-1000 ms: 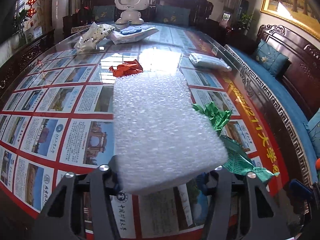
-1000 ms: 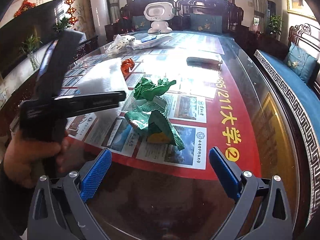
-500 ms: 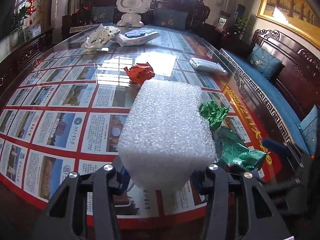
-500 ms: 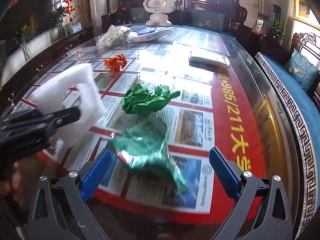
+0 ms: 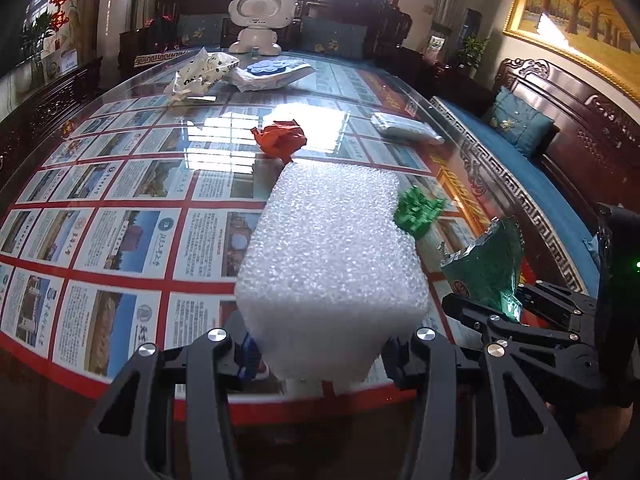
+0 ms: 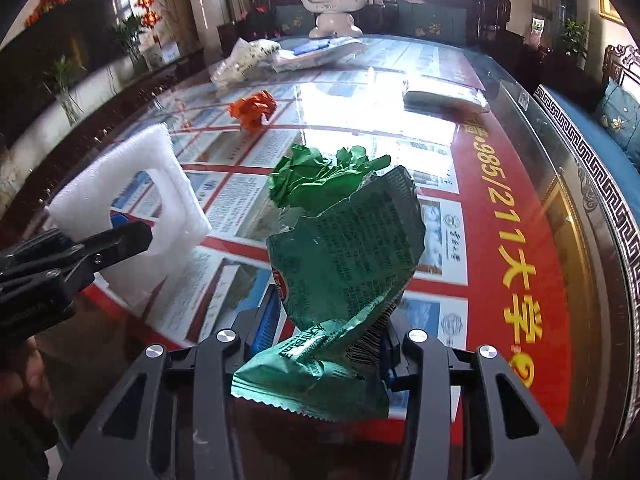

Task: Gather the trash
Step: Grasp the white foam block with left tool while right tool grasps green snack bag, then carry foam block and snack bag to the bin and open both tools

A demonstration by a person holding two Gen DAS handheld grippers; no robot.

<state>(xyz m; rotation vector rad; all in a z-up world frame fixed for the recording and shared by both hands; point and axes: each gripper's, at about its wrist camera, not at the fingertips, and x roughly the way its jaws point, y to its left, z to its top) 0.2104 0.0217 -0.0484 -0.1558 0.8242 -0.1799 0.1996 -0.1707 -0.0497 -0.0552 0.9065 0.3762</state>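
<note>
White bubbly foam block (image 5: 332, 264); green printed wrapper (image 6: 344, 276); green crumpled paper (image 6: 316, 178); orange crumpled paper (image 5: 280, 140); red-gridded table (image 5: 120, 200)

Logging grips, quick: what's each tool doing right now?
Left tool: closed on the foam block.
Right tool: closed on the green wrapper.

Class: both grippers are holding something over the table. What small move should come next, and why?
Probably carry both loads off to a bin, which is not in view. The left gripper is shut on the white foam block, the right gripper on the green wrapper; neither can take the crumpled green paper.
</note>
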